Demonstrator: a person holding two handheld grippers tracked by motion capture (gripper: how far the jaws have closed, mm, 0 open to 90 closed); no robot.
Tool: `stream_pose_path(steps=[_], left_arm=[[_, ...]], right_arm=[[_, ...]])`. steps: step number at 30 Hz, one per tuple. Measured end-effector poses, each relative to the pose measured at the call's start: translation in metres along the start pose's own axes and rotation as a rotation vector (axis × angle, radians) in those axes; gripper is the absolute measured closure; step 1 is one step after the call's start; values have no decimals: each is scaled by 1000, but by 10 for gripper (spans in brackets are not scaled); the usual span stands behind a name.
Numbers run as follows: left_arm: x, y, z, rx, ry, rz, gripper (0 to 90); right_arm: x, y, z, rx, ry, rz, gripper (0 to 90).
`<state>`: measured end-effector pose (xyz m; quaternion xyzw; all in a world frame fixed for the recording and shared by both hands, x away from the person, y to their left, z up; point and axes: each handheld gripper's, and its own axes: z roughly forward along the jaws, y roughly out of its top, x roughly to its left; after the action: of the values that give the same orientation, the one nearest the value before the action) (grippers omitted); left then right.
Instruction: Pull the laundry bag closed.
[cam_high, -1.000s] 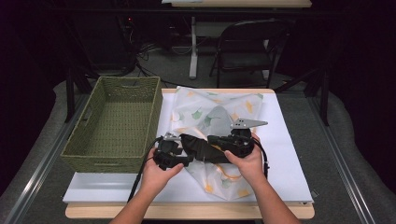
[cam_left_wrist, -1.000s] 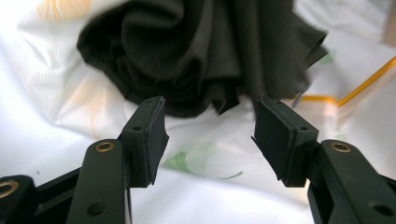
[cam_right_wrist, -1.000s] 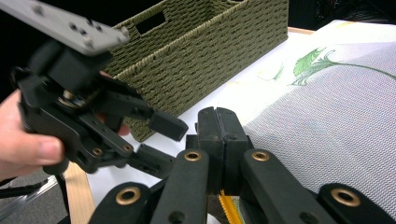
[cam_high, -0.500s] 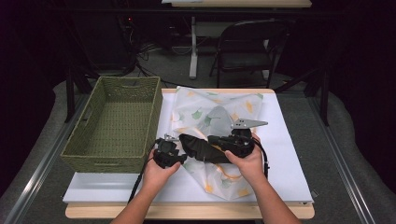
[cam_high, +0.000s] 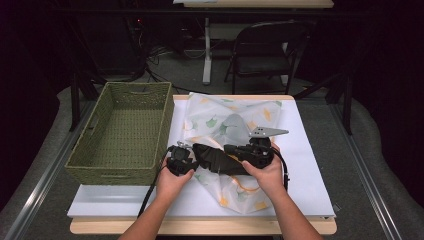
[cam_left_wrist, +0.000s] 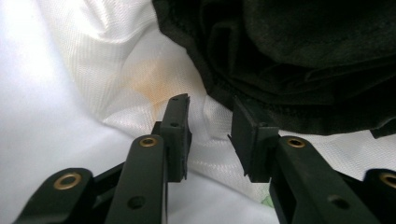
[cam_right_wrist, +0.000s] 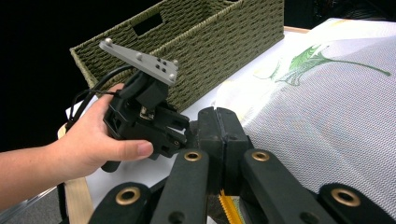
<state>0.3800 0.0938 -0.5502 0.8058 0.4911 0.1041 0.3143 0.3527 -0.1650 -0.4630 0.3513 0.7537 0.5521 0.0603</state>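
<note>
A sheer white fabric (cam_high: 235, 117) printed with green and orange leaves lies spread on the white table mat (cam_high: 305, 150). A crumpled black cloth (cam_left_wrist: 299, 60) rests on it, between my two hands (cam_high: 215, 161). My left gripper (cam_left_wrist: 210, 135) points down at the fabric beside the black cloth's edge. Its jaws have just been closing and still stand apart, with a ridge of white fabric between the pads. My right gripper (cam_right_wrist: 219, 122) is shut, its tips close to the left gripper (cam_right_wrist: 144, 116). I cannot tell whether it pinches any fabric.
A green woven basket (cam_high: 125, 130) stands on the left of the table, right beside the left hand. Behind the table are a dark folding chair (cam_high: 265, 50) and another table's leg. The mat's right side (cam_high: 310, 175) is bare.
The left gripper has dipped slightly toward the fabric. The right gripper has stayed where it was.
</note>
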Motion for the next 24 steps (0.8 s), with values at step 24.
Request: stream_pose_path(steps=[24], left_arm=[[-6,3,-13,-18,-3,9,887]], right_arm=[[-2,-1,1,5,-4,8,900]])
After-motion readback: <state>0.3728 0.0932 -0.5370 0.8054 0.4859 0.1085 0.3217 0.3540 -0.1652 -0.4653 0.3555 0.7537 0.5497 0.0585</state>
